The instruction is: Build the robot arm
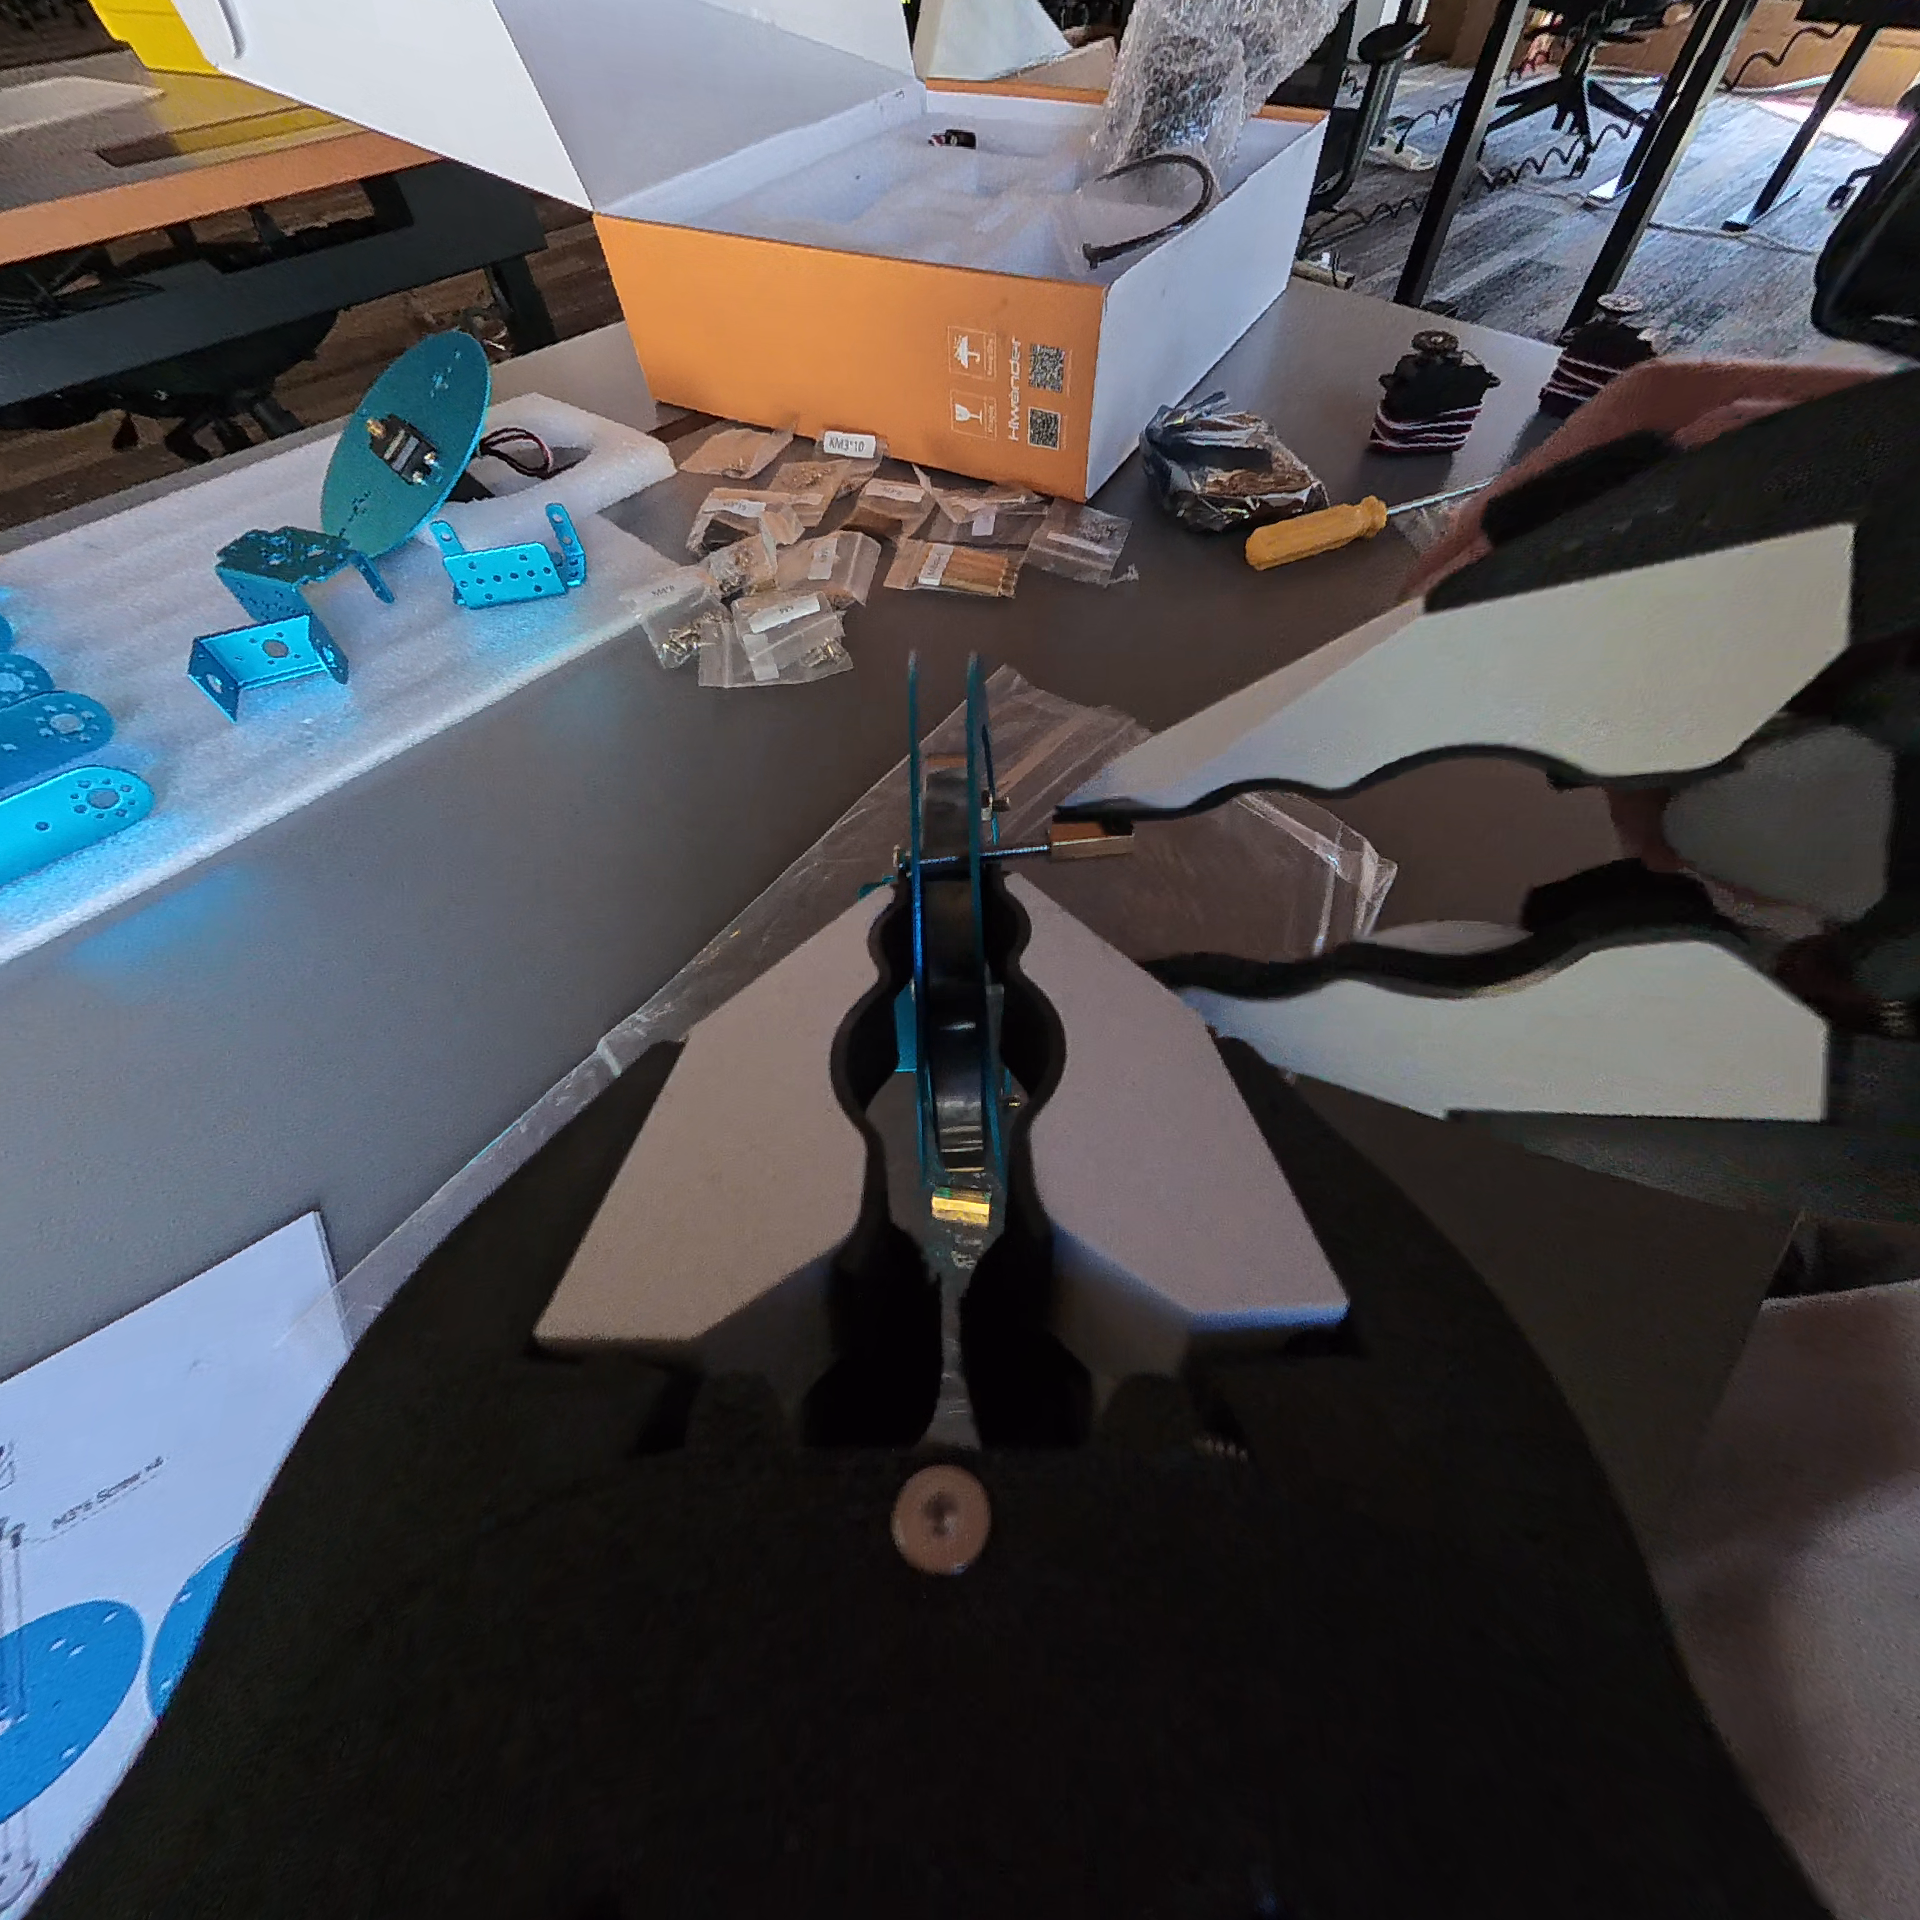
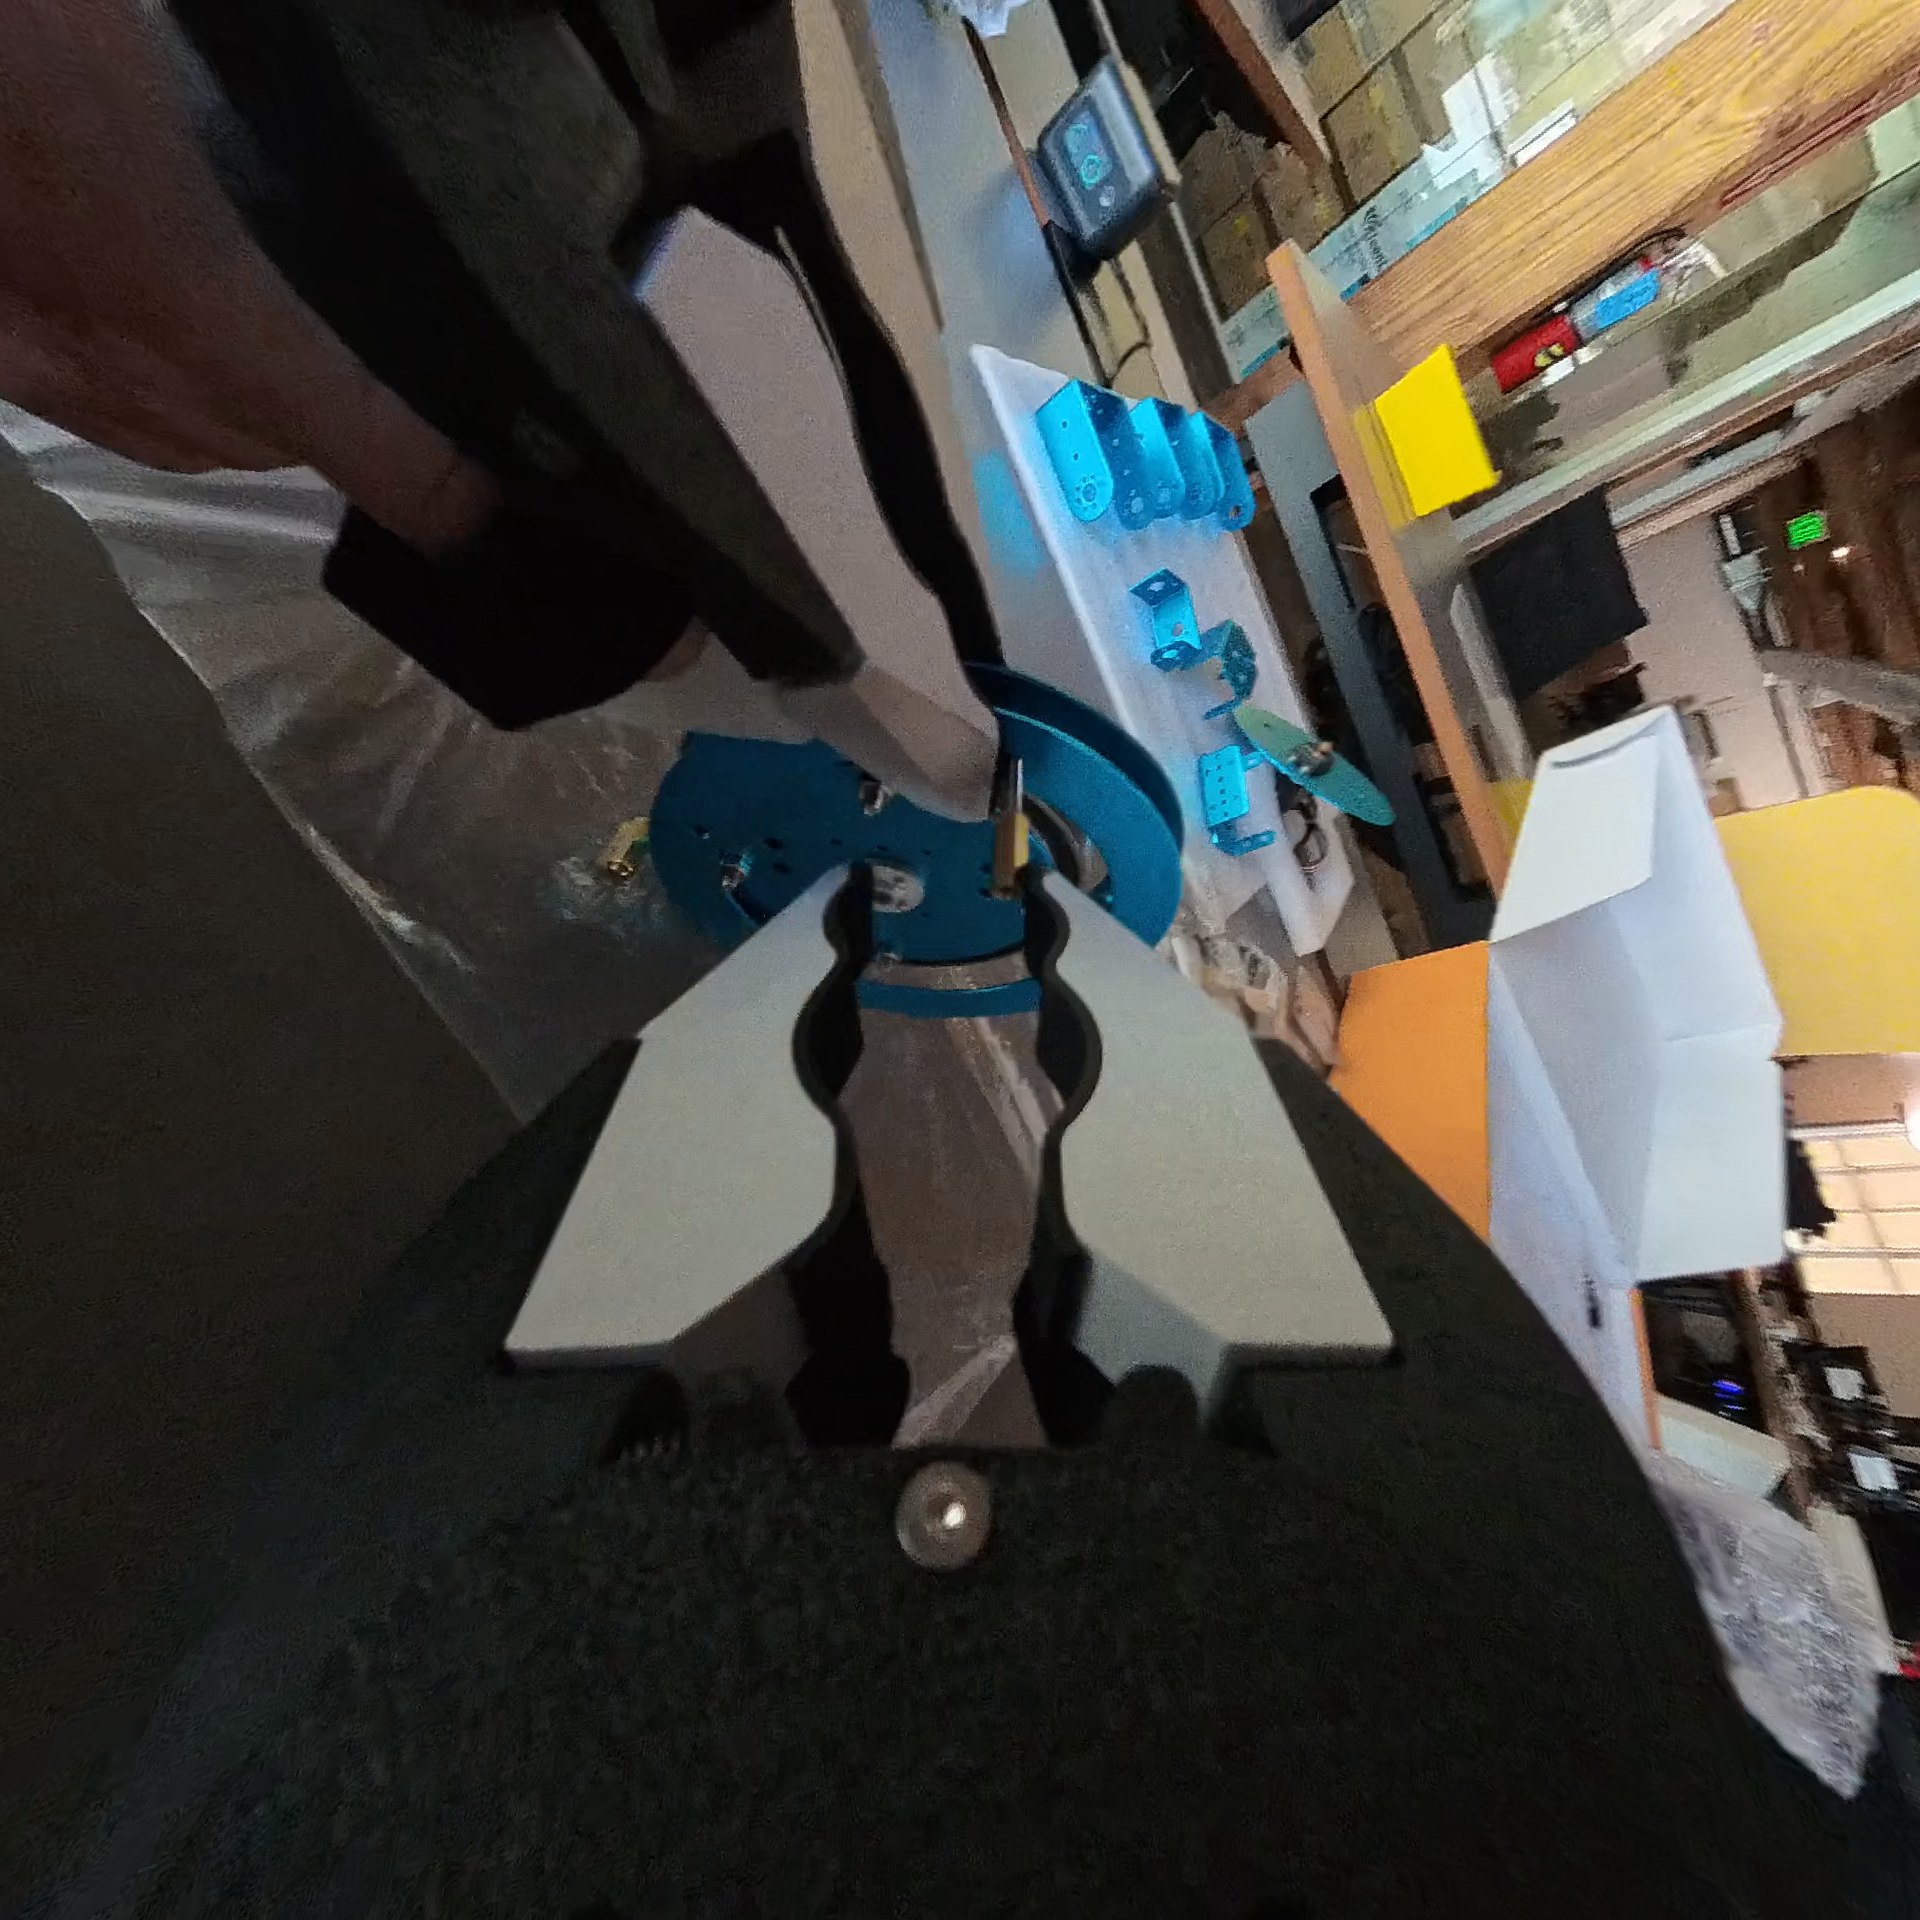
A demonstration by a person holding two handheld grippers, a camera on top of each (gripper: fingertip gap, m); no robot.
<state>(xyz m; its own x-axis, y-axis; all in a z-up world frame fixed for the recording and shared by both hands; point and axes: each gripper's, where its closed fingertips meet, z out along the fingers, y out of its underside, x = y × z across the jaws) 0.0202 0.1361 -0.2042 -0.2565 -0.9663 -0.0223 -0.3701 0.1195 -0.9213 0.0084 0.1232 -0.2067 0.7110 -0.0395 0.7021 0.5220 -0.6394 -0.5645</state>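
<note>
Blue disc assembly (image 1: 945, 966) clamped in left claw (image 1: 948, 894).

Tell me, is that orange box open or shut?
Open: the orange box has its white lid flipped up, showing the white foam insert inside.

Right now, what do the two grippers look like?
Both match. Left gripper and right gripper each have a black, grainy body, one round silver screw in the middle, and two pale grey fingers with wavy black inner pads. No cables or sleeves show.

matte black grippers, wavy-edged grey fingers (image 1: 727, 1164), silver screw (image 1: 940, 1519)
</note>
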